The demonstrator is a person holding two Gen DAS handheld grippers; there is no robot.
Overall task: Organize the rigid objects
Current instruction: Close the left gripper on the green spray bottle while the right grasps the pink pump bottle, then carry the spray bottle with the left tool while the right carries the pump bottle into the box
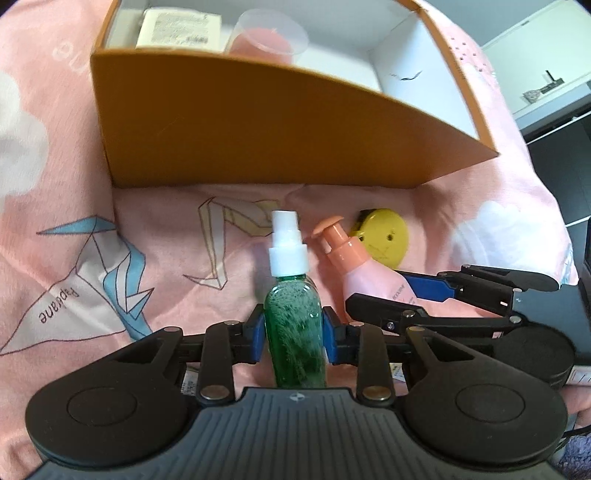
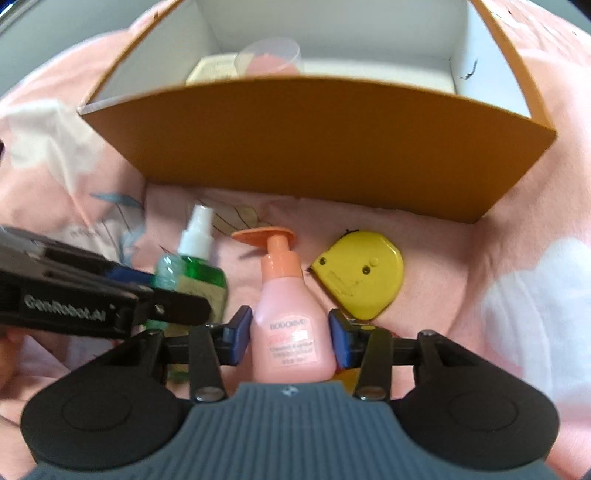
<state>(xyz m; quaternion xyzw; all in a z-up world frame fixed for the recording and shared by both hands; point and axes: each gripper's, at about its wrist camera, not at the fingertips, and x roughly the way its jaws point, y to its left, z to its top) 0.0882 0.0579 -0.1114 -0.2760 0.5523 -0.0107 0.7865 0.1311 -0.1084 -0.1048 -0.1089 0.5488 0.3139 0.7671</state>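
Observation:
A green spray bottle point(image 1: 291, 295) with a white nozzle stands upright on the pink sheet. My left gripper point(image 1: 293, 334) is shut on its body, a blue pad against each side. Just to its right, a pink pump bottle point(image 2: 288, 295) with an orange pump head stands between the blue pads of my right gripper point(image 2: 291, 338), which is shut on its lower body. From the left wrist view, the pink bottle point(image 1: 365, 273) leans in the right gripper point(image 1: 391, 291). A yellow tape measure point(image 2: 358, 273) lies flat on the sheet beside the pink bottle.
An open orange cardboard box point(image 2: 314, 147) with a white inside sits just behind the bottles. It holds a cream packet point(image 1: 177, 29) and a clear cup point(image 1: 269, 37) with something pink in it. A pink origami-print sheet point(image 1: 74, 258) covers the surface. Dark furniture point(image 1: 561, 110) stands at the right.

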